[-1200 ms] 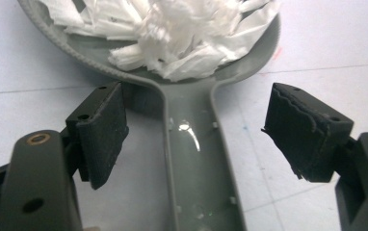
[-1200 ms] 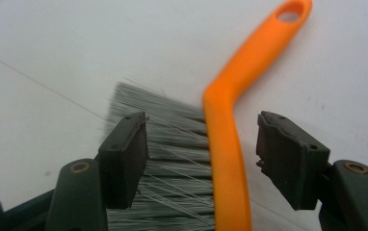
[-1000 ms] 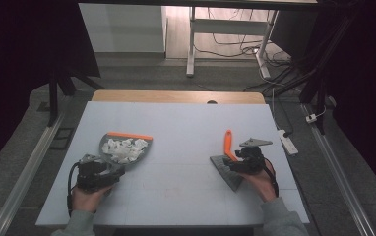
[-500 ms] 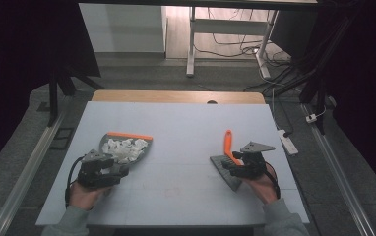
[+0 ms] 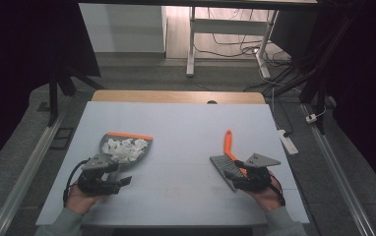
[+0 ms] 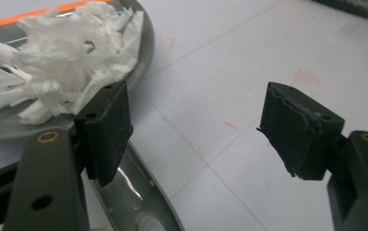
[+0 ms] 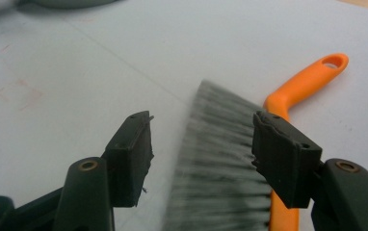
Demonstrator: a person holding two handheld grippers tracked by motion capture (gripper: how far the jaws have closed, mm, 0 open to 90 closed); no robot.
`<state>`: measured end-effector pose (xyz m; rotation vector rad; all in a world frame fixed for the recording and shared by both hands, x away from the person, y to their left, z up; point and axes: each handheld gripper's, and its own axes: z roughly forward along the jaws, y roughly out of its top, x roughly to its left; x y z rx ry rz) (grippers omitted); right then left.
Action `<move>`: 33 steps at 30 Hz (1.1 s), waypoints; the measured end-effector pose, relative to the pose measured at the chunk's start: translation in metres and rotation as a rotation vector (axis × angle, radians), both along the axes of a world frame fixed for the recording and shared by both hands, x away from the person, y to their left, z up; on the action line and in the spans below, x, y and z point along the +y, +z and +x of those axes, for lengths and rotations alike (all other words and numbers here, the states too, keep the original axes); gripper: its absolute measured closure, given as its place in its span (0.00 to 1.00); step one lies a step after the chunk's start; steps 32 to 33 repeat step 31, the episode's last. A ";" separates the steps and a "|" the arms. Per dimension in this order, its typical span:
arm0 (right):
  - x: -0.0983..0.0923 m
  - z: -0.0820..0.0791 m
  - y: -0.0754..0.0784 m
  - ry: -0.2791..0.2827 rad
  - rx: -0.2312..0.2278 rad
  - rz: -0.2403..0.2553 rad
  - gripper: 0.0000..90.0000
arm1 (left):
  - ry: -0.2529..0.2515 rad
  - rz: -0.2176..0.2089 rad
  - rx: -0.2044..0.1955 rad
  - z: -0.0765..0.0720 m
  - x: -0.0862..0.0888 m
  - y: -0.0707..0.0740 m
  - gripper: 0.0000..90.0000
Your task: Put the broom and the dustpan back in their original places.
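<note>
With shreds (image 5: 123, 149) sitting in the dustpan (image 5: 108, 139), both grippers are gaping empty: left gripper (image 5: 125, 181) lower left, right gripper (image 5: 229, 175) closing slightly over the brush (image 5: 221, 163); next, gripping tools for emptying.

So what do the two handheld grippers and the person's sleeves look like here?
Both the left gripper and right gripper are black, each topped by a grey three-cornered plate, trailing a black cable. Their jaws carry black ribbed pads on arms with brass-coloured rivets. Sleeves are grey-green.

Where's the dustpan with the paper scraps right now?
In the high view the dustpan lies on the table's left half, orange edge facing away, just beyond the left gripper; the brush lies far off by the right gripper.
</note>
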<state>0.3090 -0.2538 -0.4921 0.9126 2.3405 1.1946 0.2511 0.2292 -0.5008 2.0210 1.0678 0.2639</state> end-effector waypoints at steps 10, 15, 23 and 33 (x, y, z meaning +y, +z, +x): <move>-0.019 -0.011 -0.007 0.000 0.002 0.013 0.44 | 0.018 0.006 0.017 -0.008 -0.003 -0.003 0.30; -0.018 -0.007 -0.009 0.021 0.003 0.002 0.44 | 0.039 0.012 0.025 -0.009 -0.004 -0.005 0.30; -0.019 -0.008 -0.007 0.027 -0.002 0.007 0.44 | 0.045 0.012 0.024 -0.007 -0.003 -0.005 0.30; -0.016 -0.008 -0.007 0.030 -0.006 0.001 0.44 | 0.049 0.010 0.025 -0.007 0.000 -0.005 0.30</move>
